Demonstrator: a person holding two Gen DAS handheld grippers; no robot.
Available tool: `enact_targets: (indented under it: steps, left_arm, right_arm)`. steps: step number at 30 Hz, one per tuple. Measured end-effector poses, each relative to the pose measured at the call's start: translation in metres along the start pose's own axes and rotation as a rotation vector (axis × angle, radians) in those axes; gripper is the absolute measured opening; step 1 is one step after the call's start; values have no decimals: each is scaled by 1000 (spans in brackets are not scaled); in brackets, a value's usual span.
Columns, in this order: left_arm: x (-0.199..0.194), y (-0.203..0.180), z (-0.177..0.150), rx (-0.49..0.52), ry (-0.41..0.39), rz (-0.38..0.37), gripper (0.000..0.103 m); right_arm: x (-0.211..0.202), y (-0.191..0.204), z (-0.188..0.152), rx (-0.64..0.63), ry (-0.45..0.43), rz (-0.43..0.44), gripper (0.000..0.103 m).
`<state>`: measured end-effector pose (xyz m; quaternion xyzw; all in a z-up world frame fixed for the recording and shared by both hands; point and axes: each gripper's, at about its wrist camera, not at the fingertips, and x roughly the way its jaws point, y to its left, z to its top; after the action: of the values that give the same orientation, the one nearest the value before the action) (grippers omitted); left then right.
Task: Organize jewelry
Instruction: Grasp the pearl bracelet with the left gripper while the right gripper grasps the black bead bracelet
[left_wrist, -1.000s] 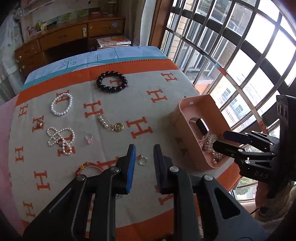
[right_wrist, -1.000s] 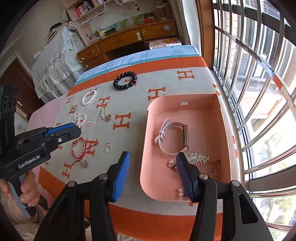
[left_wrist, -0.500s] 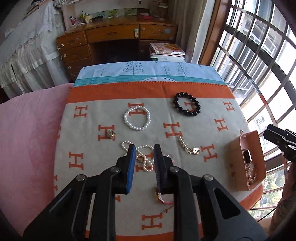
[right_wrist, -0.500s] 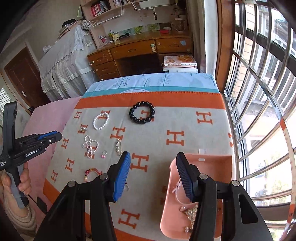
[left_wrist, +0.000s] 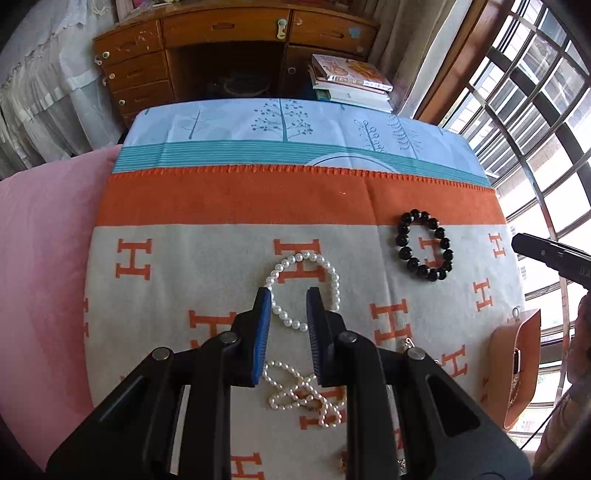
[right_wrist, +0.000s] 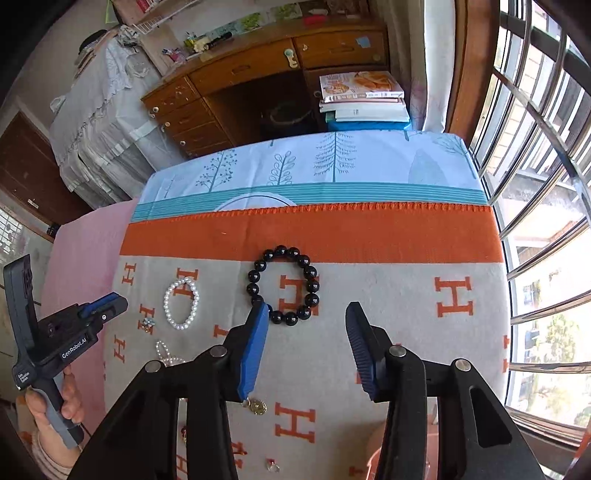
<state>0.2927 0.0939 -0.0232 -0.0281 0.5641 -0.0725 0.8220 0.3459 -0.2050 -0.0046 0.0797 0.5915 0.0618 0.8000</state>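
Both grippers are hovering empty: left gripper (left_wrist: 288, 295) standing narrowly parted over the pearl bracelet (left_wrist: 306, 288), right gripper (right_wrist: 306, 314), its jaws just closing partway, nearing the black bead bracelet (right_wrist: 284, 286); next, each is needing lowering to pinch

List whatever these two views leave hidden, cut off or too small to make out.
- Pink tray, left wrist view: seen edge-on at the right rim, so its contents are unreadable.
- Pink tray, right wrist view: only a corner shows under the right tongs.
- Tangled pearl strand, left wrist view: partly covered by the left tongs.
- Gold charm, right wrist view: too small to identify.
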Motion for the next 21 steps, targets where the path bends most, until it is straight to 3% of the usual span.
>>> enact_targets:
  steps: [9, 21]
  left_arm:
    - [71, 15, 11, -30, 94, -11, 17]
    - [90, 13, 13, -30, 108, -7, 17]
  right_arm:
    - [100, 6, 13, 14, 123, -54, 30]
    - [147, 15, 7, -42, 147, -141, 22]
